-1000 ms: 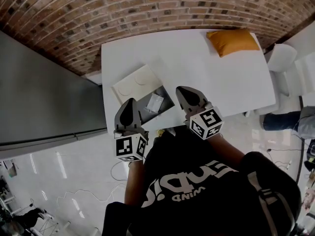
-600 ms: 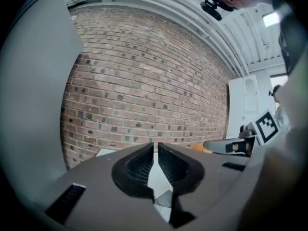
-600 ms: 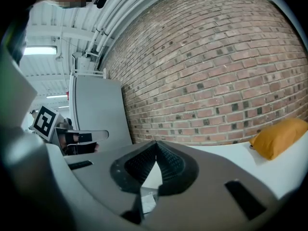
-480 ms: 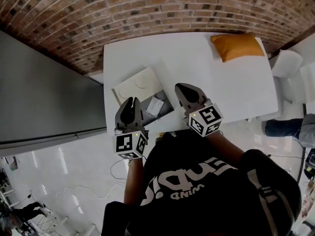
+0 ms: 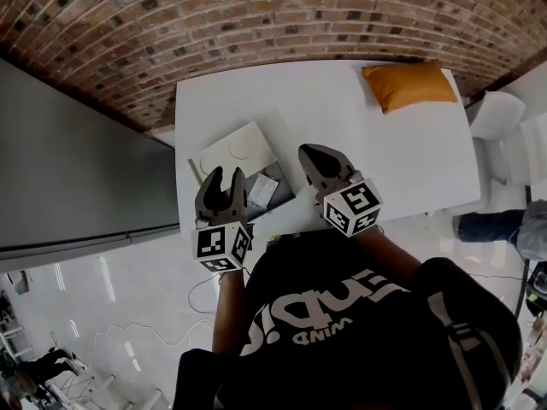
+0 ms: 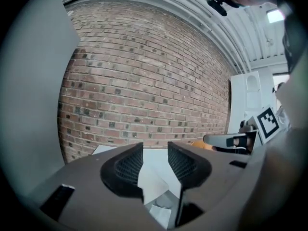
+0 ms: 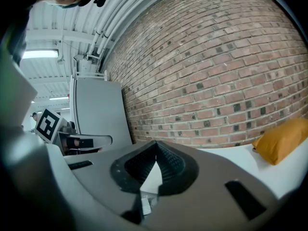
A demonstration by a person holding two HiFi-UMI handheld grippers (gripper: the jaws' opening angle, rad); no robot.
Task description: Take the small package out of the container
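Note:
An open grey container (image 5: 285, 180) with a cream lid (image 5: 232, 149) folded back sits near the front left of the white table (image 5: 342, 118). A small white package (image 5: 262, 191) lies inside it. My left gripper (image 5: 226, 175) hovers at the container's near left edge. Its jaws have just been opening and stand open, gripping nothing. In the left gripper view the lid (image 6: 153, 183) and the package (image 6: 161, 214) show through the gap. My right gripper (image 5: 307, 152) is shut and empty, just right of the container. The package (image 7: 146, 205) shows below its closed jaws.
An orange cushion (image 5: 408, 84) lies at the table's far right corner. A tall grey cabinet (image 5: 77, 169) stands to the left, a brick wall (image 5: 256, 15) behind, and a white chair (image 5: 496, 109) to the right. Most of the tabletop right of the container is bare.
The left gripper's jaws have gone from shut to open. Both grippers have edged a little forward toward the container.

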